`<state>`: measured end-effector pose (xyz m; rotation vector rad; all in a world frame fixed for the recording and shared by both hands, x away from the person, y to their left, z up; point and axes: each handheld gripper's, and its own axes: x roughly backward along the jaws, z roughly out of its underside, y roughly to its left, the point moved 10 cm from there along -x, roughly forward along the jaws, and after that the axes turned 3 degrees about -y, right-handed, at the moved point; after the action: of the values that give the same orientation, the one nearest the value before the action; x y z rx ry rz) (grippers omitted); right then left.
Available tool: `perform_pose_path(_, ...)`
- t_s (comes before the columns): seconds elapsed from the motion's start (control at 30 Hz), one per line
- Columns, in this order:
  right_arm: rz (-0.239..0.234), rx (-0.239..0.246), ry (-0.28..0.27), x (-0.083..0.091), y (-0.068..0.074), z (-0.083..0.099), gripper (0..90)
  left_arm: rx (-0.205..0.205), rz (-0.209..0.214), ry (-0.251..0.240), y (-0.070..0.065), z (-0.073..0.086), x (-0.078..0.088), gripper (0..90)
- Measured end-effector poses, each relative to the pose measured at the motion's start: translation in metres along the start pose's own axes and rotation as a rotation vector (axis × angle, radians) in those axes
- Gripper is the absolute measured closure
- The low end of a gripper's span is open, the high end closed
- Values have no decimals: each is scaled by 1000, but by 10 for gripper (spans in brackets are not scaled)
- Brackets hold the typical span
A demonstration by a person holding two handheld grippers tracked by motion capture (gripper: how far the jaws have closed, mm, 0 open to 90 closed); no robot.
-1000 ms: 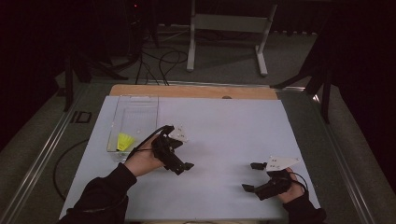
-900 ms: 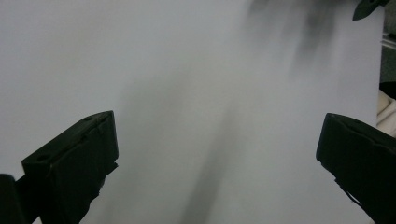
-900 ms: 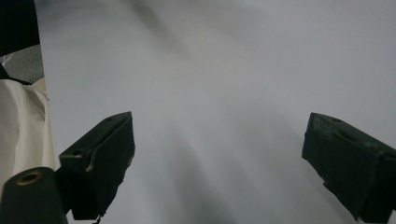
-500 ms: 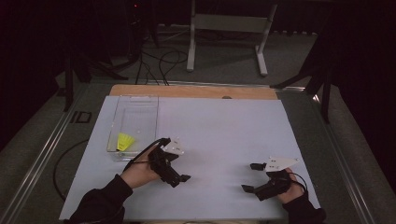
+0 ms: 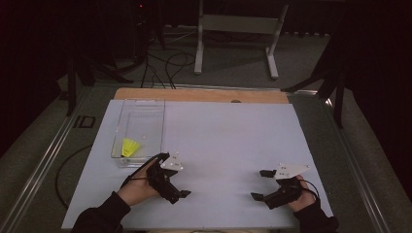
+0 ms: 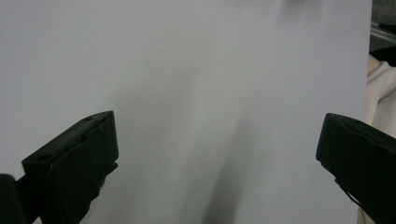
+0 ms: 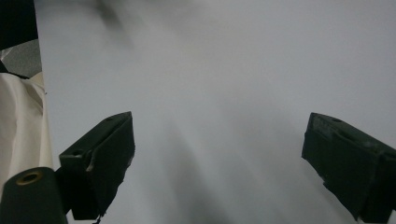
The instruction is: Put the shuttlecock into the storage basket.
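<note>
A yellow shuttlecock [image 5: 130, 146] lies in the near end of a clear plastic box [image 5: 145, 109] at the left of the white table [image 5: 228, 136]. My left gripper [image 5: 174, 180] sits low over the table just right of and nearer than the box, apart from it. Its jaws stand wide open over bare white surface in the left gripper view [image 6: 217, 154]. My right gripper [image 5: 260, 185] rests near the front right of the table, jaws pointing left. It is open too, with nothing between its fingers [image 7: 219, 154].
A wooden strip [image 5: 199, 94] runs along the table's far edge. Beyond it stand a metal stand [image 5: 235, 24] and floor cables [image 5: 165, 63]. Cream cloth [image 6: 380, 93] shows past the table's near edge, and again in the right gripper view [image 7: 21, 126].
My left gripper has drawn back from the box's near corner toward the table's front edge. The right gripper has stayed put.
</note>
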<state>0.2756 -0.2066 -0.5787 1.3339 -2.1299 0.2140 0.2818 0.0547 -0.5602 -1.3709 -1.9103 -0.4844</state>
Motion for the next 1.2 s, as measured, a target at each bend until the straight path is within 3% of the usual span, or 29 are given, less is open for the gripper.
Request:
perform_pose_path(0.33,3,8,7,-1,0,1,97,16,-26,1,1,24,10,0)
perform_pose_path(0.8,4,14,17,-2,0,3,97,60,-100,16,12,59,29,0)
perform_pose_path(1.2,4,12,21,-3,-1,5,97,130,-133,-62,19,79,45,0)
